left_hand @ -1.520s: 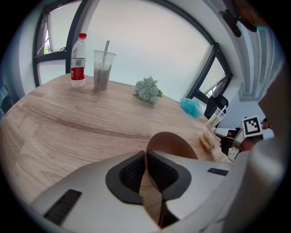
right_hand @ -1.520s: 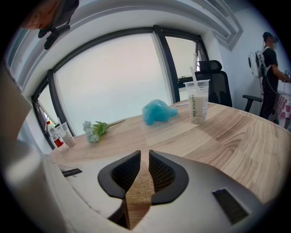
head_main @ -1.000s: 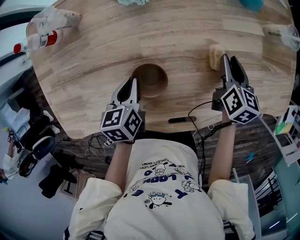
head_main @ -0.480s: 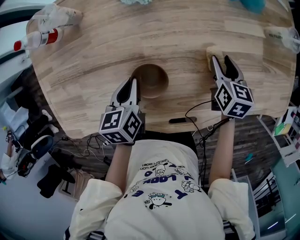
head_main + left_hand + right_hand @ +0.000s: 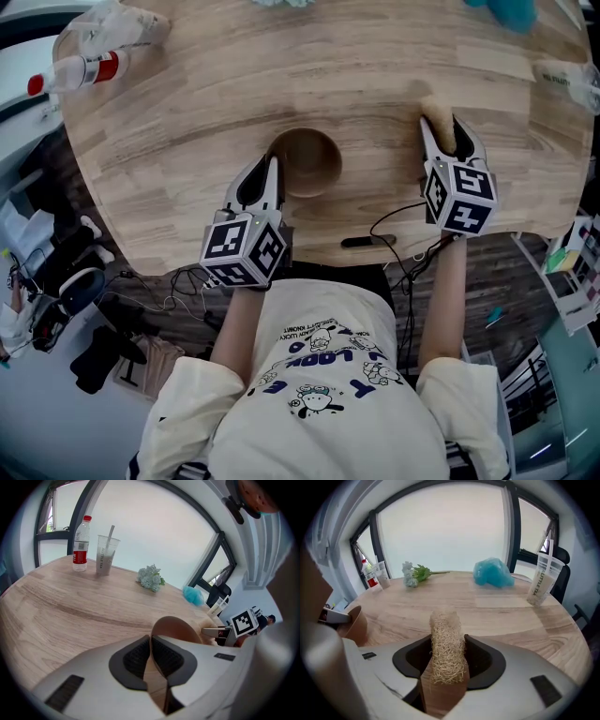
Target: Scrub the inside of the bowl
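Observation:
A brown wooden bowl (image 5: 309, 159) sits upright near the front of the round wooden table (image 5: 187, 122). My left gripper (image 5: 265, 167) is at its left rim, shut on the bowl's wall; in the left gripper view the rim (image 5: 180, 627) curves up from between the pressed pads (image 5: 136, 660). A tan loofah scrubber (image 5: 437, 111) lies on the table to the bowl's right. My right gripper (image 5: 441, 127) straddles it with jaws opening wide. The loofah (image 5: 447, 648) stands between the pads, which do not press on it.
A water bottle (image 5: 80, 75) and a plastic cup (image 5: 106, 555) stand at the far left. A pale flower bunch (image 5: 415, 573) and a blue puff (image 5: 492, 572) lie at the back. A lidded cup (image 5: 541, 585) is at the far right. A black cable (image 5: 361, 241) hangs at the front edge.
My right gripper has slid left and forward over the loofah, and its jaws have spread around it. The left gripper and bowl have stayed put.

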